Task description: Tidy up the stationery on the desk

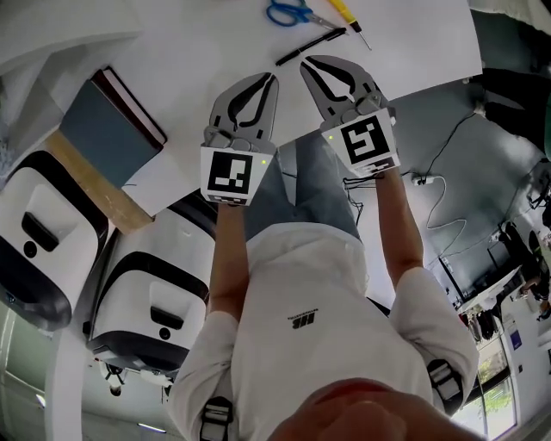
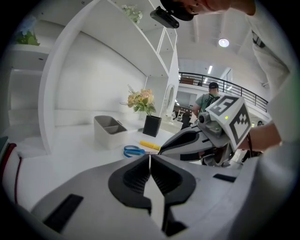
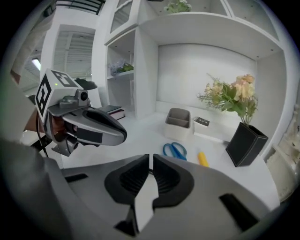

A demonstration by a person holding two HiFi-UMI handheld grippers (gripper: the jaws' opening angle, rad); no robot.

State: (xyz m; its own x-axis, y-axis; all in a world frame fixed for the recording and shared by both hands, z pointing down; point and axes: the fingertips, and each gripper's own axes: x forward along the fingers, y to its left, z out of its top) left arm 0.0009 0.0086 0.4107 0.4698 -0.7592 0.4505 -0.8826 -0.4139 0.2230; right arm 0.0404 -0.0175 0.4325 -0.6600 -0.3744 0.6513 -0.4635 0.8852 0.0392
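Observation:
Blue-handled scissors (image 1: 288,12) lie on the white desk (image 1: 207,52) beside a yellow-handled tool (image 1: 344,12) and a black pen (image 1: 310,46). My left gripper (image 1: 273,80) and right gripper (image 1: 305,65) hover side by side just short of the pen, both shut with nothing in them. In the left gripper view the scissors (image 2: 134,151) and yellow tool (image 2: 150,146) lie beyond my shut jaws (image 2: 149,159), with a grey organiser box (image 2: 108,127) behind. The right gripper view shows the scissors (image 3: 175,150), yellow tool (image 3: 202,159) and organiser (image 3: 178,121) ahead of its jaws (image 3: 151,159).
A dark-covered notebook (image 1: 112,121) lies at the desk's left end. A black vase (image 3: 246,138) with flowers stands right of the stationery, a small white box (image 3: 202,123) next to the organiser. White shelves rise behind the desk. Two white machines (image 1: 155,293) stand on the floor.

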